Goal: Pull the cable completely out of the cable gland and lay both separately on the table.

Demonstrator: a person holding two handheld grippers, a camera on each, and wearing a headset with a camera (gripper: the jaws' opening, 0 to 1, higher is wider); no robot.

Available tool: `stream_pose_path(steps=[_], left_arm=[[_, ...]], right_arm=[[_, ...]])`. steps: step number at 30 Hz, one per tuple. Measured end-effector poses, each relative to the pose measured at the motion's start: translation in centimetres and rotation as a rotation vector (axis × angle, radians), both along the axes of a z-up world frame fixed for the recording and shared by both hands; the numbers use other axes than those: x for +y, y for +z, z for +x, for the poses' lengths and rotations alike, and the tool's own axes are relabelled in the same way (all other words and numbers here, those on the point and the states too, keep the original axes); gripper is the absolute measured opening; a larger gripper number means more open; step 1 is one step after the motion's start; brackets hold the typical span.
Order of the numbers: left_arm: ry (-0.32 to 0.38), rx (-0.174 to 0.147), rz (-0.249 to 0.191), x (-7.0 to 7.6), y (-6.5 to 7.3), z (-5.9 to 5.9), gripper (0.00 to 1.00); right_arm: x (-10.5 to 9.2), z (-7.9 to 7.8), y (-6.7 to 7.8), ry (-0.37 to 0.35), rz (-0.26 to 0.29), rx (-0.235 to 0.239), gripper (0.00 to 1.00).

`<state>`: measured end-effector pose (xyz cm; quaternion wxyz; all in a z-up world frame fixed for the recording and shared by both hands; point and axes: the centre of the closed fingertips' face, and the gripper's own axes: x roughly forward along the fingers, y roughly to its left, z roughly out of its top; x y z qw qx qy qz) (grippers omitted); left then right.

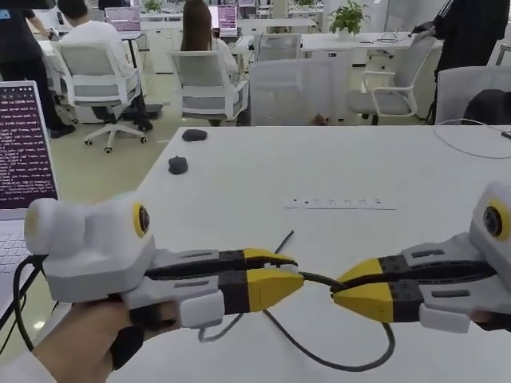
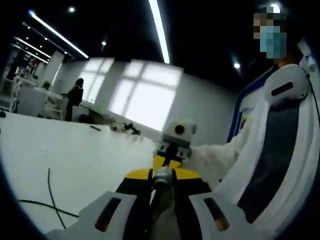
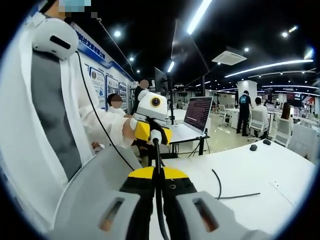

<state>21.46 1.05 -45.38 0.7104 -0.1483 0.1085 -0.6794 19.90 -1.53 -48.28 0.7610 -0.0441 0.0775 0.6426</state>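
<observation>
The cable gland (image 2: 162,176) sits pinched in my left gripper (image 1: 299,271)'s closed jaws, above the table (image 1: 239,183). The black cable (image 1: 318,278) runs out of it, and my right gripper (image 1: 334,290) is clamped on that cable just beside the gland. I judge these opposed grips let me pull straight apart.

Cable gland (image 3: 155,135) in left tongs (image 1: 299,271), cable (image 1: 351,367) in right tongs (image 1: 336,289) opposite, over table (image 1: 239,159); mouse (image 1: 178,165) behind, laptop (image 1: 24,148) left.

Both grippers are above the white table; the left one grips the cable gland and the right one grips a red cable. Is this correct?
Not fully. The cable is black, not red; the right gripper view shows it. The rest stands: above the white table, the left gripper grips the cable gland and the right gripper the cable.
</observation>
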Motion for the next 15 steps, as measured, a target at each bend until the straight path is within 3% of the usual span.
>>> stream_pose_path(steps=[3, 11, 15], left_arm=[[0.006, -0.001, 0.005, 0.2, -0.2, 0.0, 0.16], [0.04, 0.013, -0.017, 1.2, -0.2, 0.4, 0.16], [0.063, 0.004, -0.022, 1.5, -0.3, 0.6, 0.16]], right_arm=[[-0.5, 0.1, -1.2, -0.004, -0.042, -0.005, 0.02], [-2.4, 0.7, -3.5, -0.051, -0.079, 0.033, 0.02], [-3.3, 0.9, -4.6, -0.074, -0.105, 0.047, 0.02]])
